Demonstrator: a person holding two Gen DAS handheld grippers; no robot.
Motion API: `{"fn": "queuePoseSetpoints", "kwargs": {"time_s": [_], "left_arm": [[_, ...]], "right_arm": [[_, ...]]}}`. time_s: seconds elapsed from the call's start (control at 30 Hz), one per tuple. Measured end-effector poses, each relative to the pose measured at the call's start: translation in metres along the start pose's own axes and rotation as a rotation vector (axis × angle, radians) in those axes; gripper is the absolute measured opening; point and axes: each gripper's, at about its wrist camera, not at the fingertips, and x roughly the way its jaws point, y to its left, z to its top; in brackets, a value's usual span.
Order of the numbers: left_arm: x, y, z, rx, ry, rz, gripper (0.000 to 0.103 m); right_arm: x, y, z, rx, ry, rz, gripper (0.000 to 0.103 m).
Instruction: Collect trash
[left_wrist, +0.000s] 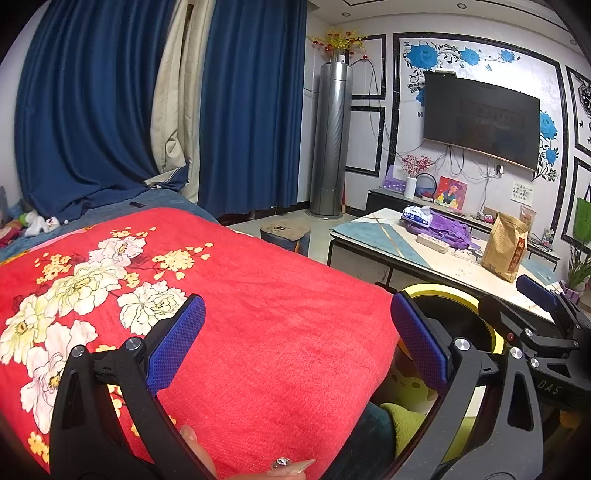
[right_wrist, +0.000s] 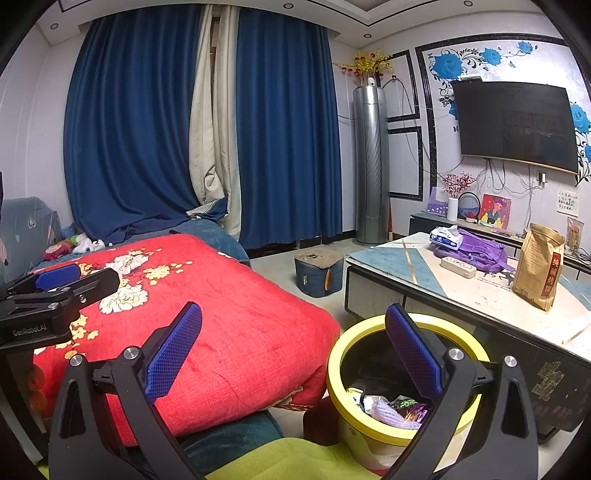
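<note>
**Meanwhile, Both Grippers Are Waiting Empty Beside the Bin**

Here the left gripper (left_wrist: 297, 343) is hovering over the red floral quilt (left_wrist: 258, 314), jaws spread wide and holding nothing. The right gripper (right_wrist: 293, 356) is likewise gaping empty, hanging just above the yellow-rimmed bin (right_wrist: 340, 354), where wrappers (right_wrist: 391, 408) are already lying. No loose trash is showing on the quilt. Likely risks: the right finger is sitting close to the rim and could tip the bin, or the table's brown paper bag (right_wrist: 541, 269) could be mistaken for rubbish.

Bins we count: one yellow bin (right_wrist: 400, 373)
Tools: two — left tool (left_wrist: 297, 341), right tool (right_wrist: 293, 349)
Benches: one bench (right_wrist: 461, 291)
Paper bags on it: one brown bag (right_wrist: 541, 269)
</note>
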Motion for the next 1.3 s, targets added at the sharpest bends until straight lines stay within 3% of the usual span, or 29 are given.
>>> {"fn": "queuePoseSetpoints", "kwargs": {"time_s": [0.73,1.07,1.23,1.3], "left_arm": [[0.003,-0.003,0.006,-0.008,0.004,0.003,0.092],[0.011,-0.002,0.006,-0.019,0.033,0.044,0.092],[0.005,0.027,0.011,-0.095,0.029,0.095,0.092],[-0.002,0.064,0.014,-0.174,0.048,0.187,0.092]], "right_arm": [[0.0,-0.004,0.003,0.005,-0.004,-0.007,0.097],[0.006,-0.009,0.008,0.032,0.018,-0.031,0.097],[0.018,0.007,0.021,0.002,0.015,0.024,0.097],[0.027,0.032,0.032,-0.033,0.016,0.096,0.097]]}}
